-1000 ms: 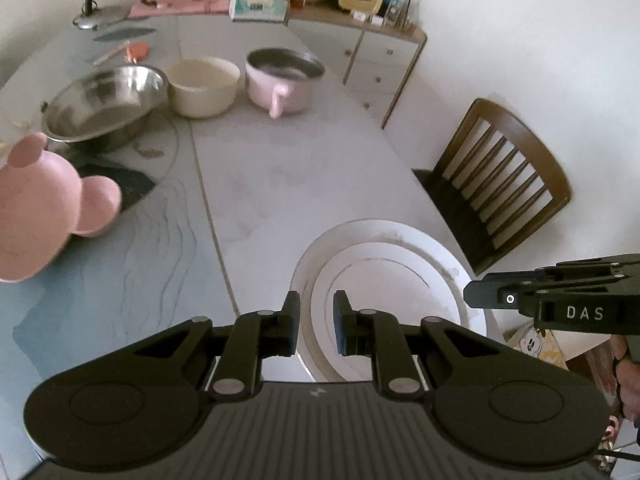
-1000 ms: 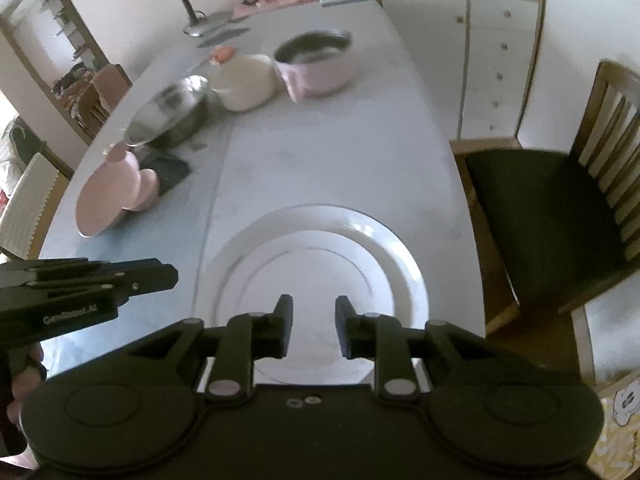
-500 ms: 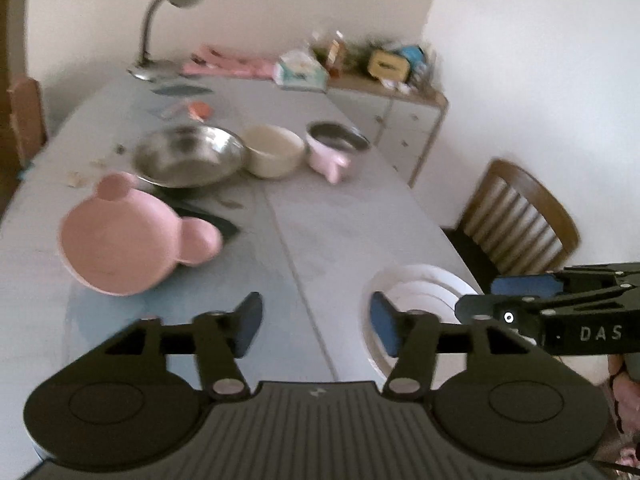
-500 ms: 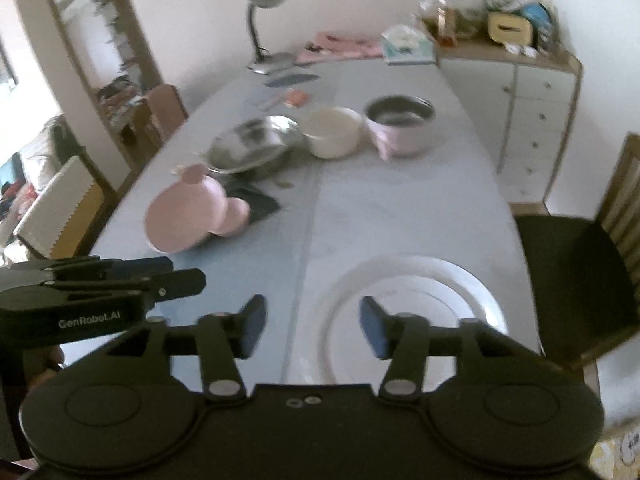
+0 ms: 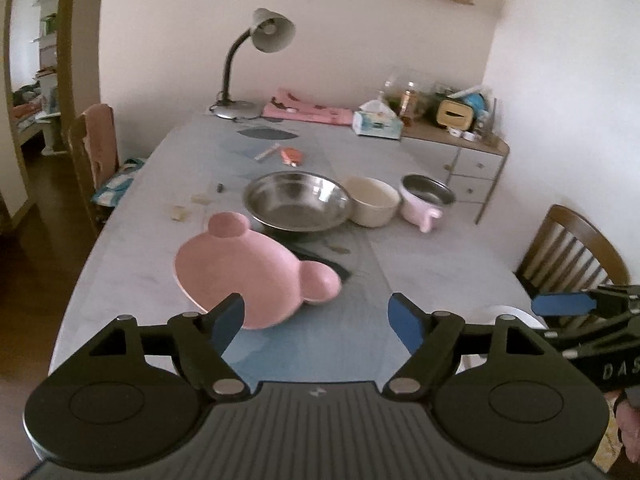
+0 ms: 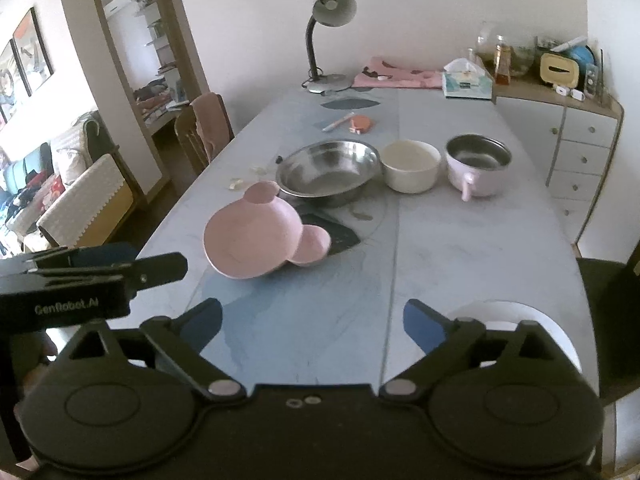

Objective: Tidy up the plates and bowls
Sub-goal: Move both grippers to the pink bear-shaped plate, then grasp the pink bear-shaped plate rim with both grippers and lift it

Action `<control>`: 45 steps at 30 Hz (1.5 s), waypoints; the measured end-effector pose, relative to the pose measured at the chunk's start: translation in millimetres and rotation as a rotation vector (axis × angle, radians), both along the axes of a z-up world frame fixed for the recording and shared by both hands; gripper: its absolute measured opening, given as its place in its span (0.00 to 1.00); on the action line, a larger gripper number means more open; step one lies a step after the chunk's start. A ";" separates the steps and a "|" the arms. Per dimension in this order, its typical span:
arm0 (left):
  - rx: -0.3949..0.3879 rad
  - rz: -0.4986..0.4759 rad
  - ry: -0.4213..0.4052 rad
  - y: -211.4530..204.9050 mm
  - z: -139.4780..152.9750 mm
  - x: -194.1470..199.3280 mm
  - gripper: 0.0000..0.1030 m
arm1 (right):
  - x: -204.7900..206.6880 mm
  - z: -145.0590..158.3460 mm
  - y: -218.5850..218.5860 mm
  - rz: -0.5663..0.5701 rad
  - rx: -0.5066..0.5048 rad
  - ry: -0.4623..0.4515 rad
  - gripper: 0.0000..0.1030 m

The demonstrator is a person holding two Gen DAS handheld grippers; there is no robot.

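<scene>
Three bowls in row, seemingly empty; pink plate bare.

Both grippers' jaws opening, off the white plate.

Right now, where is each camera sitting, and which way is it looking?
Left wrist: on the left gripper, jaws opening, empty; looks down the table at the pink bear plate; right gripper at its right edge.
Right wrist: on the right gripper, jaws opening, empty; same direction; left gripper at its left.
Shared: steel bowl, lamp.
</scene>
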State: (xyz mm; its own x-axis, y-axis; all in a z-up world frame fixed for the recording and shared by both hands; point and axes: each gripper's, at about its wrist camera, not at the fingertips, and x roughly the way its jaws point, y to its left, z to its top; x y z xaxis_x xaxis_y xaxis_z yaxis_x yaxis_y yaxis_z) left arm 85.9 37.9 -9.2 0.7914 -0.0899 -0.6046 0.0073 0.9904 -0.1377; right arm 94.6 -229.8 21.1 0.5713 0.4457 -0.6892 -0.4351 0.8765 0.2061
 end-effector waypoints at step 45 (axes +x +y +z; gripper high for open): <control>-0.012 -0.042 0.380 153.8 -142.8 266.5 0.53 | 151.7 -141.9 133.8 -0.113 0.026 0.449 0.61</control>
